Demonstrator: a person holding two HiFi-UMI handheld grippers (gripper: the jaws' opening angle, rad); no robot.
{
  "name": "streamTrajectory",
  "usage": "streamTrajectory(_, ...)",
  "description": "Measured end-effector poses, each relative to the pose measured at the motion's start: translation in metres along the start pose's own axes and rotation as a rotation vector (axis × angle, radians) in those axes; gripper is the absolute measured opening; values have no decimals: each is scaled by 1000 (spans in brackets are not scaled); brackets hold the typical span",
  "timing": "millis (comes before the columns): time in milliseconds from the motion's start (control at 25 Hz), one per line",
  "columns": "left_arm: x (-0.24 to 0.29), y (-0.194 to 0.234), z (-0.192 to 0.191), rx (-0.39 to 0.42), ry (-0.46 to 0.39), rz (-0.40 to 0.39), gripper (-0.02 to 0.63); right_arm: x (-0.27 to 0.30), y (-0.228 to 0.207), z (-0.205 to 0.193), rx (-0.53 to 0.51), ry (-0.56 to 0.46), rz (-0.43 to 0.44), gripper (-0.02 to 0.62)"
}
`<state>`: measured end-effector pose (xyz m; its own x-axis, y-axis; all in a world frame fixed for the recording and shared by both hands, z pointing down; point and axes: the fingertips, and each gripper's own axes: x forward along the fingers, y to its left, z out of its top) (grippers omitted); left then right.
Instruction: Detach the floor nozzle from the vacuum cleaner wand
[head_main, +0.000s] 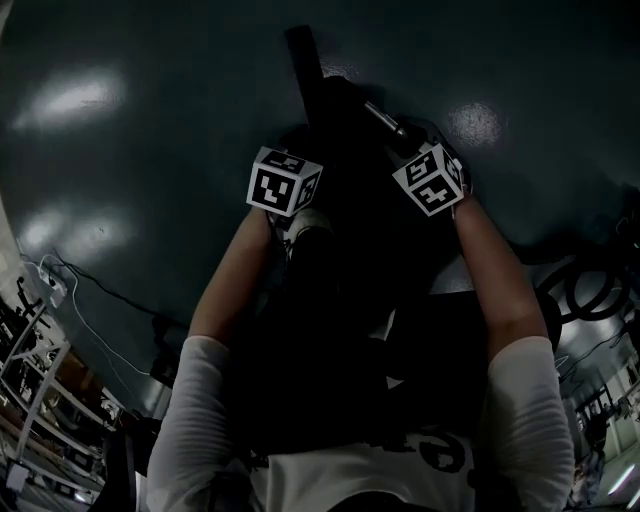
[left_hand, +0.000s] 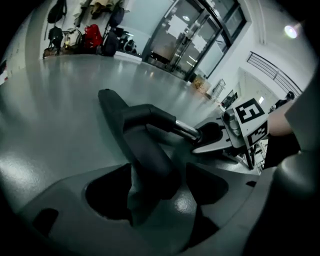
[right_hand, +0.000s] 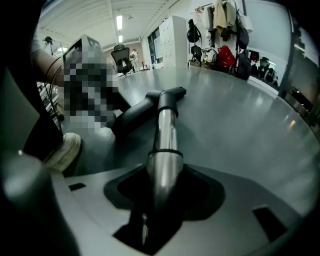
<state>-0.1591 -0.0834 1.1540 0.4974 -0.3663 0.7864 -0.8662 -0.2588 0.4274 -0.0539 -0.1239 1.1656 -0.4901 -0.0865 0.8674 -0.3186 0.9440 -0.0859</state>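
The vacuum lies on the dark floor. Its black floor nozzle joins a shiny metal wand. My left gripper stands open with the nozzle's thick black neck between its jaws. My right gripper stands open round the wand, which runs straight out from its jaws to the nozzle. The head view is very dark, so both sets of fingertips are hidden there.
The person's shoe rests on the floor just left of the wand. Cables and racks lie at the left, hoses at the right. Bags hang on a far wall. Glass doors stand beyond the floor.
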Motion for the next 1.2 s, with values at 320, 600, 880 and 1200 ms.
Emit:
streamTrajectory(320,-2,6,-2,-92,1,-50,331,-16,17,7,11,-39,-15,182)
streamTrajectory(600,-10,-15,16,-172,-87,-234,330,-49,34,30,-25,-132,21,181)
streamTrajectory(880,-104,-64,91,-291,-209,-269,207,-126,31,89,0,-281,-25,181)
streamTrajectory(1200,-274,-199,222,-250,-251,-344,138,-314,21,182,26,-350,-108,181)
